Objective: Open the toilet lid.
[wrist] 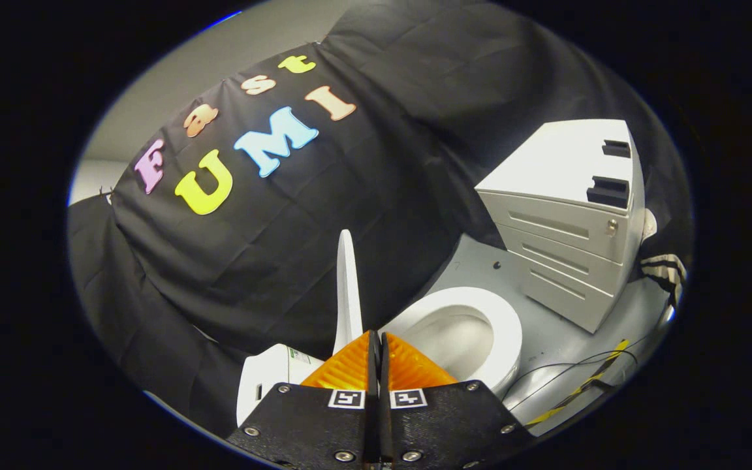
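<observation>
Just ahead of your gripper (376,339), whose fingers meet tip to tip on nothing, the toilet lid (348,287) stands upright beside the open bowl (480,326), a drawer cabinet (565,215) beyond.

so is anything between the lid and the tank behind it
Nothing visible. The lid stands raised just beyond the tool, whose fingers are closed together, with the tank beside it and the open bowl on the other side.

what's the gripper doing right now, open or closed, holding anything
Gripper: closed, fingers pressed together, apparently pinching the edge of the raised toilet lid; the contact itself is hidden.
</observation>
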The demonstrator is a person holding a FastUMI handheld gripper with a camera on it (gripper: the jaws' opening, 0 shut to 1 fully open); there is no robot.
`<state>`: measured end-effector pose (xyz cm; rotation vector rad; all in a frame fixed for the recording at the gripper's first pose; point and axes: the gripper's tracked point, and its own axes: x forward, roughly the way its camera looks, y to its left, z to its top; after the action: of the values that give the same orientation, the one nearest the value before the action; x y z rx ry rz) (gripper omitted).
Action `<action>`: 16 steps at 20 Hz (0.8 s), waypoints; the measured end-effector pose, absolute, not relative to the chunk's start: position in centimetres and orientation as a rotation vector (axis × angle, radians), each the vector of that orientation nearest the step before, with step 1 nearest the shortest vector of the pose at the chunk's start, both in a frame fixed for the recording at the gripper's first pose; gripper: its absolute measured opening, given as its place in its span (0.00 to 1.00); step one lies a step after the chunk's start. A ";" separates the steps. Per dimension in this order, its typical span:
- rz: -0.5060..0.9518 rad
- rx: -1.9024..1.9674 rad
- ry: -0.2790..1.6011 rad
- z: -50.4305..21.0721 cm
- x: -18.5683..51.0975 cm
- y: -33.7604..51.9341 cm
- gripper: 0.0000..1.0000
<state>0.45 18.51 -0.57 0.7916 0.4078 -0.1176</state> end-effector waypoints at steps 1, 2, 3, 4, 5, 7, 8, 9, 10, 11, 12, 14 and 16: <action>-0.108 0.780 0.401 -0.1 0.5 19.0 0.00; -0.103 0.771 0.396 0.2 0.4 19.2 0.00; -0.097 0.758 0.391 0.5 0.3 19.5 0.00; -0.094 0.745 0.385 0.9 0.4 19.8 0.00; -0.090 0.734 0.378 1.3 0.4 20.1 0.00; -0.076 0.706 0.357 2.2 0.3 21.0 0.00; -0.069 0.679 0.351 2.7 0.4 21.6 0.00; -0.062 0.654 0.341 3.3 0.4 22.3 0.00; -0.054 0.625 0.336 3.9 0.4 22.9 0.00; -0.045 0.596 0.323 4.6 0.4 23.6 0.00; -0.033 0.566 0.316 5.1 0.3 24.5 0.00; -0.011 0.499 0.294 6.4 0.2 26.2 0.00; 0.013 0.442 0.275 7.4 0.1 27.9 0.00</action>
<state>0.08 27.95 7.37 0.4423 0.2753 0.0131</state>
